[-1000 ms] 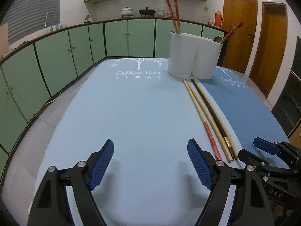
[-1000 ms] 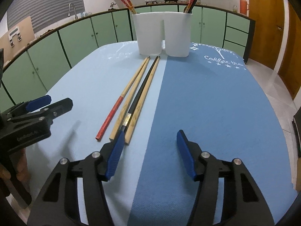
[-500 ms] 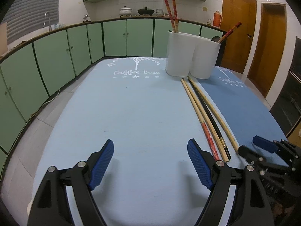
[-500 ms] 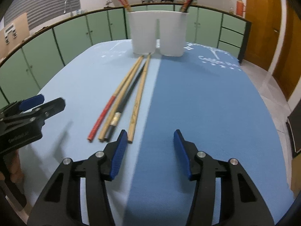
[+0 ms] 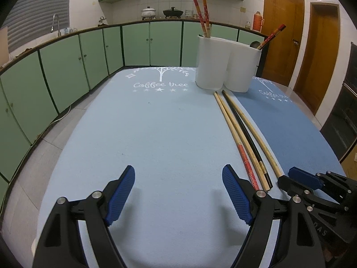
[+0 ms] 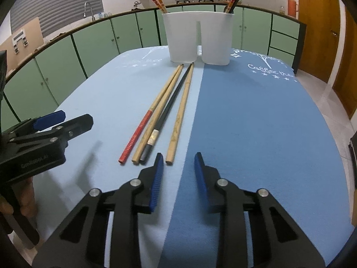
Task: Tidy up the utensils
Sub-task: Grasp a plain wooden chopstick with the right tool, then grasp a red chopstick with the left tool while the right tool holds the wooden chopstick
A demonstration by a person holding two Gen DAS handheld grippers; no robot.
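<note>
Several chopsticks lie side by side on the blue mats: a red-ended one [image 6: 133,140], a plain wooden one [image 6: 154,125], a black one [image 6: 165,116] and a second wooden one [image 6: 180,114] set slightly apart. A white two-compartment holder [image 6: 198,38] at the far end holds red chopsticks [image 5: 202,11]. My right gripper [image 6: 178,174] is open but narrowed, empty, just behind the near end of the separate wooden chopstick. My left gripper [image 5: 178,192] is wide open and empty, left of the chopsticks [image 5: 247,138].
The table carries a light blue mat [image 5: 145,134] and a darker blue mat [image 6: 256,122]. Green cabinets [image 5: 67,67] curve around the far side. Wooden doors [image 5: 283,29] stand to the right. The holder also shows in the left wrist view [image 5: 227,64].
My right gripper has moved forward toward the chopstick ends and its jaws have narrowed. One wooden chopstick now lies slightly apart from the others. The left gripper has drifted little.
</note>
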